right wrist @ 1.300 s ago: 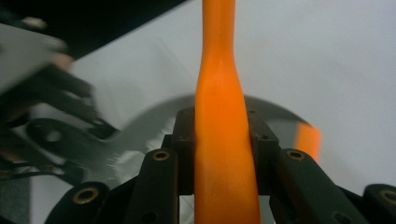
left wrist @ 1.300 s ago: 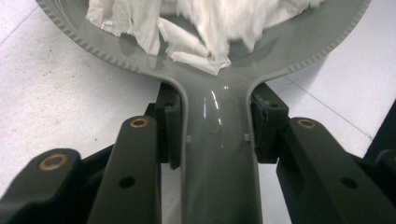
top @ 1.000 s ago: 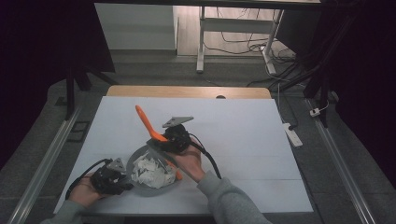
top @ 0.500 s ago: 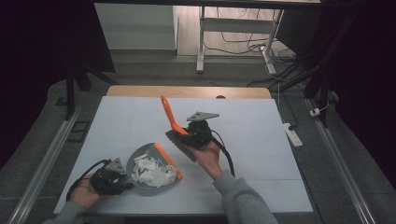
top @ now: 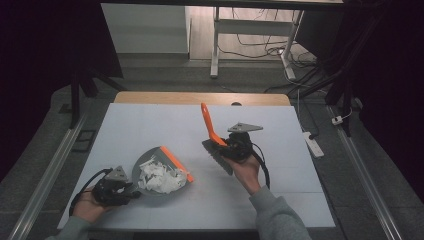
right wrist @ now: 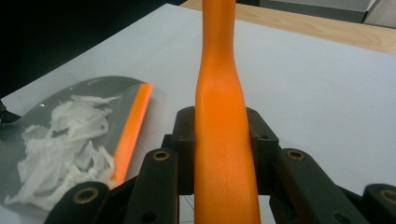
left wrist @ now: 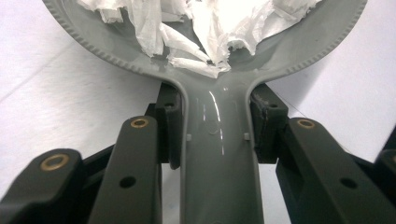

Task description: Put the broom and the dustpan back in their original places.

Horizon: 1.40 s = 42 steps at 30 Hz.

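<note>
Now the paper scraps (top: 157, 176) sit heaped in the grey dustpan (top: 150, 162), which lies flat on the white table (top: 125, 130). Your left gripper (top: 131, 192) is clamped on the dustpan's handle, one pad on each flank of the neck just behind the pan, as the left gripper view shows; the scraps (left wrist: 196, 28) lie directly ahead of those fingers. Your right gripper (top: 222, 145) is closed around the orange handle of the brush (top: 210, 130), pads (right wrist: 184, 140) pressing both sides, with the bristles hanging under the fingers and clear of the table. The brush is well apart from the pan, off to its right.

Judgement: sweeping looks finished; the step in hand is parking the brush. Lower it until the bristles touch before you loosen the right fingers, so it does not tip. Keep the left grip firm and the pan level, orange lip (top: 176, 163) down, or the light scraps may slide out.
</note>
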Motion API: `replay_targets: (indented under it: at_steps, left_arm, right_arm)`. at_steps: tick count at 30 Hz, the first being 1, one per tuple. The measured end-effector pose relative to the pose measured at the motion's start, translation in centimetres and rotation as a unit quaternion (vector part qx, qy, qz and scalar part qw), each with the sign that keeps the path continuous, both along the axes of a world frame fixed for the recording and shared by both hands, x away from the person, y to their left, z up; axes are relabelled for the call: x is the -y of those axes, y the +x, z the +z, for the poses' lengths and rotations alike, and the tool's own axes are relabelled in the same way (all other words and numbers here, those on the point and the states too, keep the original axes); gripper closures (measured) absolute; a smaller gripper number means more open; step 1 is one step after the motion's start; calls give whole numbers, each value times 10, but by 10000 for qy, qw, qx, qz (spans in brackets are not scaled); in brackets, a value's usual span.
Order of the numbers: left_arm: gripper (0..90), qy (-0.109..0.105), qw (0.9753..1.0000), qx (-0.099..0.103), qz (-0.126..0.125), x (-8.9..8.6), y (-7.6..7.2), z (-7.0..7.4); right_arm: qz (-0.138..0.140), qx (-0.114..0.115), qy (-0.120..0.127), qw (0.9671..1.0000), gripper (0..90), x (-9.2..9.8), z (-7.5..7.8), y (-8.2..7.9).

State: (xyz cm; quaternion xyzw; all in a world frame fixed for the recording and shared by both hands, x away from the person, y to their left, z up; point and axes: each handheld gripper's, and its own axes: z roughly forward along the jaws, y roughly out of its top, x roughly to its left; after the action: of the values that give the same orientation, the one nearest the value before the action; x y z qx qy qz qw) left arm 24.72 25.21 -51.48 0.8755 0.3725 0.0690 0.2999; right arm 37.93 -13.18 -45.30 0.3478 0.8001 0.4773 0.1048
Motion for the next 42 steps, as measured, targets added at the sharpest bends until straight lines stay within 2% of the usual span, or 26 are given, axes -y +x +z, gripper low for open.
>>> replay_targets:
  at_steps: [5,9,14,18,21,24,28,32,34,37,39,42]
  left_arm:
    - [622,-115,9994,37,316,-3,0,4]
    - [622,-194,9969,30,768,-6,-1,6]
    - [622,-306,9883,-16,1497,-11,0,7]
    - [621,-380,9793,-105,1984,-15,2,6]
    - [621,-272,9728,-107,2299,-15,3,4]
    - [621,-235,9673,-32,2526,-16,4,2]
    - [621,-117,9621,-26,2723,-15,12,-1]
    - [621,-99,9582,-92,2859,-12,20,-6]
    - [621,-111,9568,-108,2903,-12,22,-8]
    - [620,-144,9547,-118,2969,-13,24,-9]
    - [620,-139,9530,-139,3022,-14,25,-10]
    - [619,-186,9519,-196,3053,-17,27,-13]
  right_arm:
    - [-148,-6,63,9999,705,20,2,-3]
    - [-313,-150,126,9993,705,38,2,-8]
    - [-508,-414,320,9973,704,64,-2,-18]
    - [-694,-550,471,9950,704,84,-6,-26]
    - [-854,-664,667,9919,704,98,-11,-29]
    - [-966,-757,821,9890,704,109,-17,-29]
    - [-1036,-1020,1036,9839,704,116,-28,-22]
    - [-1050,-1330,1183,9784,704,116,-41,-12]
    - [-1102,-1514,1238,9745,704,116,-48,-8]
    - [-1250,-1587,990,9744,704,118,-56,-3]
    - [-1348,-1636,1009,9720,702,122,-59,-1]
    - [-1439,-1640,851,9722,693,124,-61,1]
